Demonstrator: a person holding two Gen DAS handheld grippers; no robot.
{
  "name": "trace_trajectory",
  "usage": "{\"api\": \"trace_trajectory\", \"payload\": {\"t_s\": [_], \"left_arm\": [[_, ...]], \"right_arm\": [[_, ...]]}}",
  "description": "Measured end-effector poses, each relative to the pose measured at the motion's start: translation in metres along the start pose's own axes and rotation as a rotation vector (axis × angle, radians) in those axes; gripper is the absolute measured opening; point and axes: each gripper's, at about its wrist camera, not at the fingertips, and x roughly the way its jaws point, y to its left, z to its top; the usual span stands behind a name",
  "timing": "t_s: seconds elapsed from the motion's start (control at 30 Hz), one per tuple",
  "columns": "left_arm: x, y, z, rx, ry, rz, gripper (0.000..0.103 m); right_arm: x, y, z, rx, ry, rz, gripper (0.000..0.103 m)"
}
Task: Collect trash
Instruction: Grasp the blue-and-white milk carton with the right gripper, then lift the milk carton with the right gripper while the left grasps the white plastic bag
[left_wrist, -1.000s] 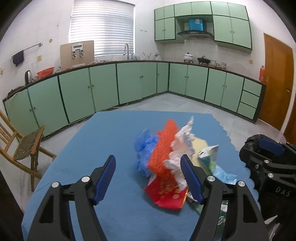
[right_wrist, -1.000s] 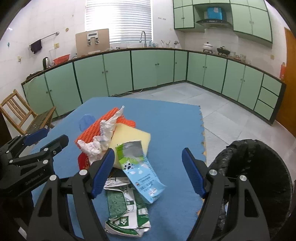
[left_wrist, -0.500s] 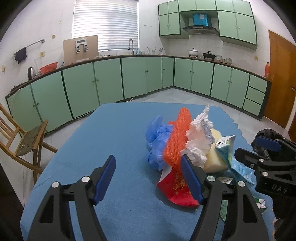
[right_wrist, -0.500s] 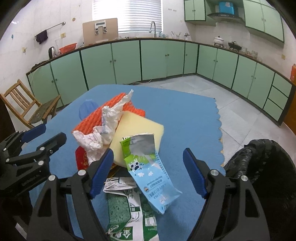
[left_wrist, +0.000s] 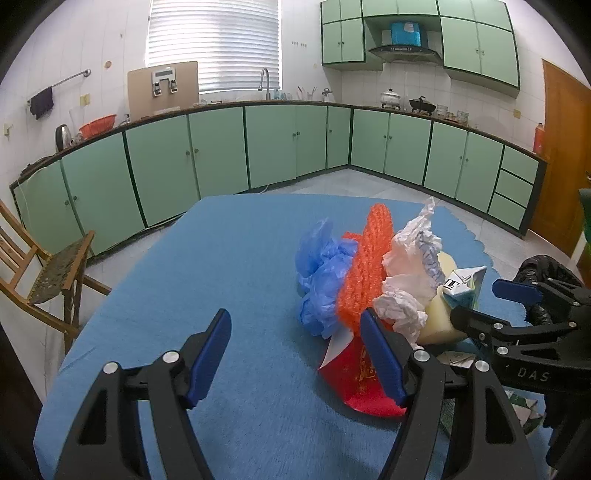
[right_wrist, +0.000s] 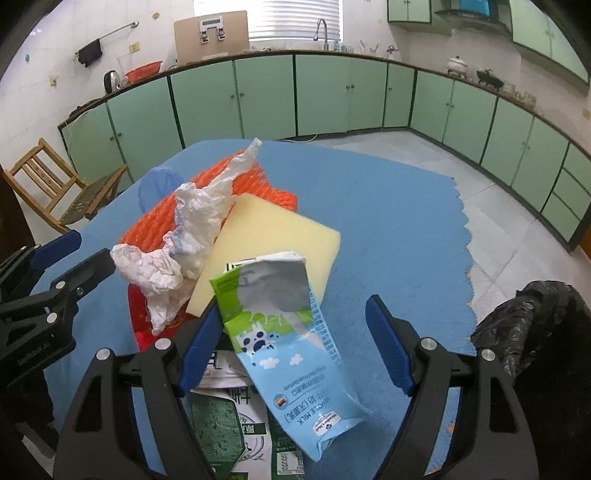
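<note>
A trash heap lies on the blue table cover: blue plastic bag, orange mesh, crumpled white paper, yellow foam sheet, red packet, and a flattened blue milk carton over a green carton. My left gripper is open, just short of the heap, its right finger beside the red packet. My right gripper is open above the blue milk carton, which lies between its fingers without being pressed. A black bin bag stands at the table's right edge.
A wooden chair stands left of the table. Green cabinets line the far walls, and tiled floor lies to the right. Each gripper shows in the other's view: right gripper, left gripper.
Both grippers have sunk toward the heap. The right one has come forward over the blue milk carton, which now sits larger between its fingers. No item has been taken hold of.
</note>
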Motion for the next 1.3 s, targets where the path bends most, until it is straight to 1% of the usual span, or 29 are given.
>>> {"api": "trace_trajectory", "payload": {"t_s": [0.07, 0.13, 0.2, 0.3, 0.47, 0.57, 0.8, 1.0, 1.23, 1.3], "left_arm": [[0.001, -0.001, -0.001, -0.001, 0.004, -0.001, 0.071], [0.003, 0.0, -0.001, -0.001, 0.007, -0.002, 0.071], [0.003, -0.001, 0.0, 0.001, 0.008, -0.004, 0.071], [0.002, -0.003, 0.0, 0.002, 0.008, -0.006, 0.071], [-0.003, -0.011, 0.001, 0.006, -0.003, -0.01, 0.071], [-0.007, -0.018, 0.002, 0.015, -0.014, -0.021, 0.071], [-0.009, -0.042, 0.005, 0.044, -0.027, -0.066, 0.071], [-0.007, -0.062, 0.003, 0.077, -0.029, -0.101, 0.071], [0.013, -0.077, 0.009, 0.098, -0.013, -0.108, 0.071], [0.017, -0.079, 0.01, 0.099, -0.003, -0.117, 0.066]], "right_arm": [[0.003, 0.0, 0.001, 0.001, 0.011, 0.021, 0.07], [0.004, 0.001, 0.001, -0.004, 0.018, 0.056, 0.055], [0.004, 0.005, 0.001, -0.014, 0.022, 0.091, 0.047], [0.0, 0.01, 0.001, -0.033, 0.014, 0.079, 0.046], [-0.015, 0.006, 0.002, -0.002, -0.016, 0.066, 0.046], [-0.027, -0.001, 0.003, 0.009, -0.037, 0.055, 0.045], [-0.047, -0.024, -0.001, 0.044, -0.053, 0.003, 0.045], [-0.048, -0.044, -0.007, 0.071, -0.041, -0.03, 0.045], [-0.043, -0.053, -0.011, 0.091, -0.036, -0.034, 0.045], [-0.042, -0.055, -0.012, 0.093, -0.032, -0.033, 0.045]]}}
